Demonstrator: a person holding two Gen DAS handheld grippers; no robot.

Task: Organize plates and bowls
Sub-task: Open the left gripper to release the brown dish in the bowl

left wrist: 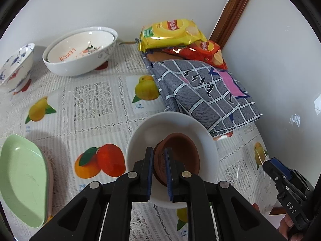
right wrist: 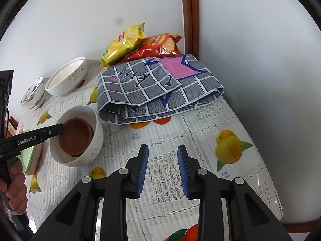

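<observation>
While left gripper (left wrist: 158, 167) pinches brown bowl (left wrist: 180, 152) rim, right gripper (right wrist: 162, 167) gapes

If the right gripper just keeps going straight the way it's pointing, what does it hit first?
The right gripper is open over bare tablecloth. Straight ahead, the first thing in line looks like the folded grey checked cloth, with the chip bags behind it. Depth is uncertain; pointed downward, it may meet the tablecloth first.
</observation>
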